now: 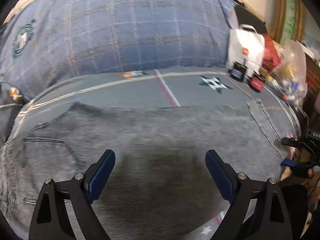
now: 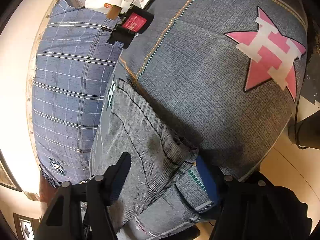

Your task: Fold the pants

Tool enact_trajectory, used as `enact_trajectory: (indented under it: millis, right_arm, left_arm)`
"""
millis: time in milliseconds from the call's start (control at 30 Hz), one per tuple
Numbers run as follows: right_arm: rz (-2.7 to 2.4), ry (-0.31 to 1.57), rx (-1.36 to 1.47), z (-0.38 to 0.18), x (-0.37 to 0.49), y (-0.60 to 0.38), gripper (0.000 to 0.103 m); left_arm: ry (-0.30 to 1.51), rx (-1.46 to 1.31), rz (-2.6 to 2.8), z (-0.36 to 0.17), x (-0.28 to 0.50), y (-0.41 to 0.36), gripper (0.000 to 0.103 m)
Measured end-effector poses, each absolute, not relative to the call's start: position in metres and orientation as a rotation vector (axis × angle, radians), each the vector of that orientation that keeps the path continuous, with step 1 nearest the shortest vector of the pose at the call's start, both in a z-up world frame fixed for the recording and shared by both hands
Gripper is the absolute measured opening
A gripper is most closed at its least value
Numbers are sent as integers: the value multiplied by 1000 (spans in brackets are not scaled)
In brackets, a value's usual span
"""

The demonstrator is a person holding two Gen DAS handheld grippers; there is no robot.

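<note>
Left wrist view: the left gripper (image 1: 160, 158) hangs over the grey pants (image 1: 140, 140) with jaws spread wide and nothing between them; the pants lie flat under and ahead of the claw on the bed sheet (image 1: 190, 88), whose green star (image 1: 215, 83) bears a white "H"; far ahead lies a plaid pillow (image 1: 120, 30); ahead to the right stands a white bag (image 1: 247, 48), its orange label unreadable.

Right wrist view: the right gripper (image 2: 163, 166) straddles a stitched edge of the pants (image 2: 144, 140), pads not clearly pressing; ahead to the right a pink star (image 2: 274, 54) with "H" marks open sheet; the bed edge runs just right of the claw.
</note>
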State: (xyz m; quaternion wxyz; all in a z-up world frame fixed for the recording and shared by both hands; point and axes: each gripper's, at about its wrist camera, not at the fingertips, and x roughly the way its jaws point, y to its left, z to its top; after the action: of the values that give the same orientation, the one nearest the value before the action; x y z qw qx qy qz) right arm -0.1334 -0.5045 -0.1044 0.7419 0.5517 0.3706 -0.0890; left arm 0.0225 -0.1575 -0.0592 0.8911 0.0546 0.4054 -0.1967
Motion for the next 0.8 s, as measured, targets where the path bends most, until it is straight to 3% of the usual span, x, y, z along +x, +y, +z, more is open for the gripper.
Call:
enact_trajectory:
  millis: [133, 367, 400, 467, 500, 700, 800]
  right_arm:
    - [-211, 822, 1203, -108, -139, -506, 54]
    - [-248, 836, 1182, -108, -142, -506, 55]
    - [-252, 842, 1171, -107, -141, -505, 53]
    - [-269, 855, 1154, -106, -140, -505, 34]
    - [-277, 871, 1138, -107, -140, -505, 30]
    - [-296, 890, 1026, -94, -135, -499, 25]
    - [-301, 879, 934, -76, -130, -490, 20]
  left_arm:
    - [846, 135, -414, -62, 21, -167, 92]
    - [851, 150, -387, -58, 25, -165, 92]
    - [852, 153, -385, -58, 25, -166, 92]
    - [852, 153, -389, -56, 26, -169, 92]
    - [850, 157, -393, -56, 25, -171, 92]
    - [969, 388, -336, -98, 33, -204, 95]
    - [942, 365, -329, -84, 32, -200, 94]
